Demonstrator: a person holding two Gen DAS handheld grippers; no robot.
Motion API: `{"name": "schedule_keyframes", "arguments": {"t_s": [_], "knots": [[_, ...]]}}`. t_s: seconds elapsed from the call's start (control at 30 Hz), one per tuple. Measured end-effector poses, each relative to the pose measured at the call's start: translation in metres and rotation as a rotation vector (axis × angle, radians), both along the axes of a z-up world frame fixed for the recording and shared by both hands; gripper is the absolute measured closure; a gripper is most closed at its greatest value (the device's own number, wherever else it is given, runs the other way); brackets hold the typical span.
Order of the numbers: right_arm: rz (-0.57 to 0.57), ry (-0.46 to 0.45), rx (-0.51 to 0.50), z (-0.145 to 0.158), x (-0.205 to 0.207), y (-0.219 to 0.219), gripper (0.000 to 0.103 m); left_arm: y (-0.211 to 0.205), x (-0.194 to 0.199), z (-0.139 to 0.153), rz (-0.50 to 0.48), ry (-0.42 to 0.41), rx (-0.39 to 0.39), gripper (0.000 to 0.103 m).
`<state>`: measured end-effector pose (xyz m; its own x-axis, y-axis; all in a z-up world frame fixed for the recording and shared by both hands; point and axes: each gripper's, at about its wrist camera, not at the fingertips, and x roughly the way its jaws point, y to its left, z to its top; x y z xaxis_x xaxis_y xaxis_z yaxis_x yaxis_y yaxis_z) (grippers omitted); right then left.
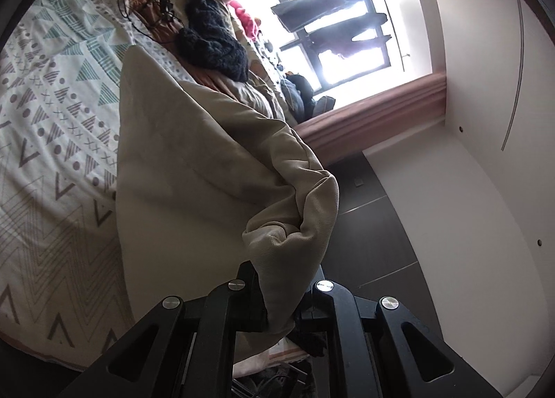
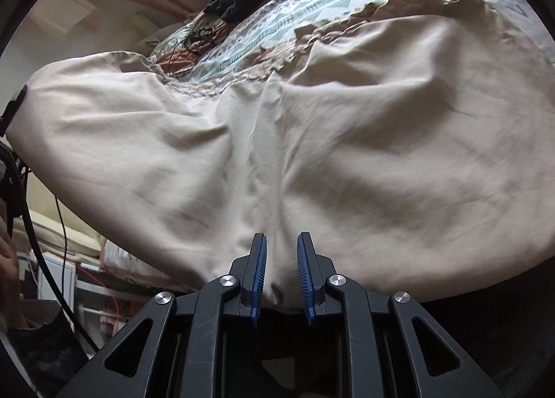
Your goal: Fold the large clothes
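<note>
A large beige garment lies spread over the patterned bed cover. One bunched corner is lifted off the bed, and my left gripper is shut on it, with folds spilling over the fingers. In the right wrist view the same beige garment fills most of the picture. Its creases run together toward my right gripper. A fold of the near edge sits pinched between the blue pads, so this gripper is shut on the cloth too.
A dark knitted item and a thin black cable lie on the bed beyond the garment. To the right are a bright window, dark floor and a white wall. Black cords hang at the left.
</note>
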<state>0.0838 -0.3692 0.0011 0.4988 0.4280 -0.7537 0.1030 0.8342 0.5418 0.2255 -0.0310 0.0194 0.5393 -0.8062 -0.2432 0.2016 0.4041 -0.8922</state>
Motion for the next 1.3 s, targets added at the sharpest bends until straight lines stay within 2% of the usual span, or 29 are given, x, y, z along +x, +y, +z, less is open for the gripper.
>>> {"name": "schedule_keyframes", "arguments": {"t_s": [0.33, 0.73, 0.9, 1.03, 1.3], "knots": [[-0.167, -0.051, 0.038, 0.018, -0.026, -0.086, 0.083, -0.075, 0.020, 0.004, -0.094, 0.009, 0.010, 0.094], [-0.309, -0.051, 0.055, 0.016, -0.073, -0.163, 0.083, -0.187, 0.028, -0.012, -0.252, 0.044, 0.042, 0.094], [-0.363, -0.040, 0.059, 0.011, -0.086, -0.195, 0.083, -0.247, 0.019, -0.034, -0.337, 0.083, 0.078, 0.094], [-0.401, -0.025, 0.061, 0.004, -0.097, -0.214, 0.083, -0.286, 0.001, -0.060, -0.402, 0.108, 0.140, 0.094], [-0.416, -0.012, 0.077, -0.002, -0.101, -0.226, 0.083, -0.327, -0.037, -0.117, -0.507, 0.165, 0.261, 0.094]]}}
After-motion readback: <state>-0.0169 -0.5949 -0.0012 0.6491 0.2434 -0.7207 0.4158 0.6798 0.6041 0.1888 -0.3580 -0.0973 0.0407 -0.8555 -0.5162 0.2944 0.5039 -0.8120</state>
